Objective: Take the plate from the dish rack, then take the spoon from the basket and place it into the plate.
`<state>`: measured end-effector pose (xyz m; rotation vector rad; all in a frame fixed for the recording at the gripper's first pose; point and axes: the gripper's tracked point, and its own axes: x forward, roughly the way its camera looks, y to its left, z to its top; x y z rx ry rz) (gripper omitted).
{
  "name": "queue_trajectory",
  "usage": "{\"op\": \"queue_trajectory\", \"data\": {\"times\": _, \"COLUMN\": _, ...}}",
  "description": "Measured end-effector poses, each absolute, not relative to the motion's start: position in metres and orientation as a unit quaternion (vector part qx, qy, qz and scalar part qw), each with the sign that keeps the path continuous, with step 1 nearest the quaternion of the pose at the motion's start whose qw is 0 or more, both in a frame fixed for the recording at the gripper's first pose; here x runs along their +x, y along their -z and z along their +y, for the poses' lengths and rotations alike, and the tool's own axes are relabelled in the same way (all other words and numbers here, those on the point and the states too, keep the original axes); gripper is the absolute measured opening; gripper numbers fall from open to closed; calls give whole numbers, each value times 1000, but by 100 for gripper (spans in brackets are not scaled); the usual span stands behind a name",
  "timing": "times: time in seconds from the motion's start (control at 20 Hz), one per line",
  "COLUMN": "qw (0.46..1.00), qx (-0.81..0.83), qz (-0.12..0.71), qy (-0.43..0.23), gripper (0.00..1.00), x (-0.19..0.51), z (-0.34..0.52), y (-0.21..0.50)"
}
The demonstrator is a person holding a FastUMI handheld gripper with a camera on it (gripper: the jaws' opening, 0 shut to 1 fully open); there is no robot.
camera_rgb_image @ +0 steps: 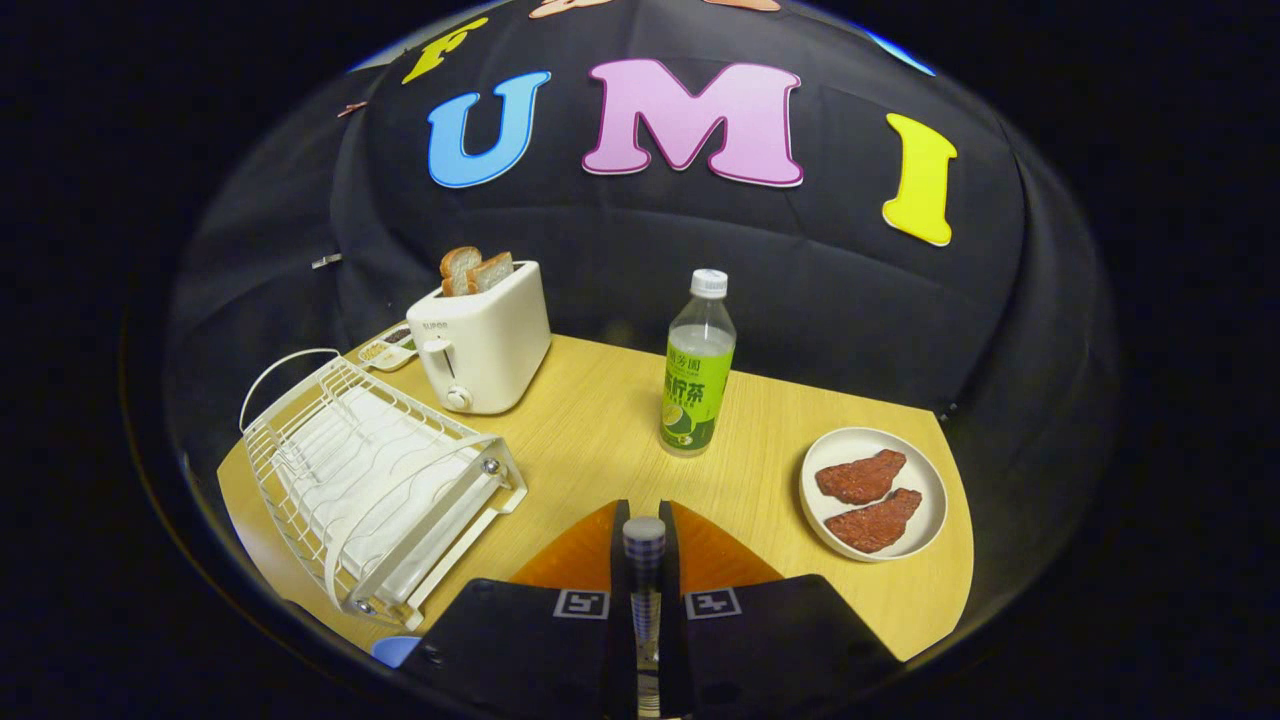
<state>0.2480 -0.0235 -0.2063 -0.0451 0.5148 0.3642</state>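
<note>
My gripper [645, 512] is shut on a spoon [645, 548], whose patterned handle with a rounded pale end stands upright between the two fingers. Its bowl is hidden. Directly under and just ahead of the fingers lies an orange plate [575, 560] on the wooden table [600, 430], showing on both sides of the fingers. The white wire dish rack [375, 480] stands to the left of the fingers, with nothing in its slots.
Beyond the rack stands a white toaster [485, 340] holding two bread slices. A green-labelled bottle [697, 370] is upright straight ahead. To the right lies a white plate [873, 492] with two brown meat pieces. A small blue object [395, 650] peeks out beside the left finger's base.
</note>
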Motion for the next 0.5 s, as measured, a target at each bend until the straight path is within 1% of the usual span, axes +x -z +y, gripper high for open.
{"op": "queue_trajectory", "data": {"times": 0.35, "qw": 964, "qx": 10, "qz": 200, "qy": -173, "gripper": 12, "x": 235, "z": -51, "y": 121}}
{"op": "queue_trajectory", "data": {"times": 0.5, "qw": 965, "qx": 15, "qz": 185, "qy": -183, "gripper": 12, "x": 218, "z": -52, "y": 93}}
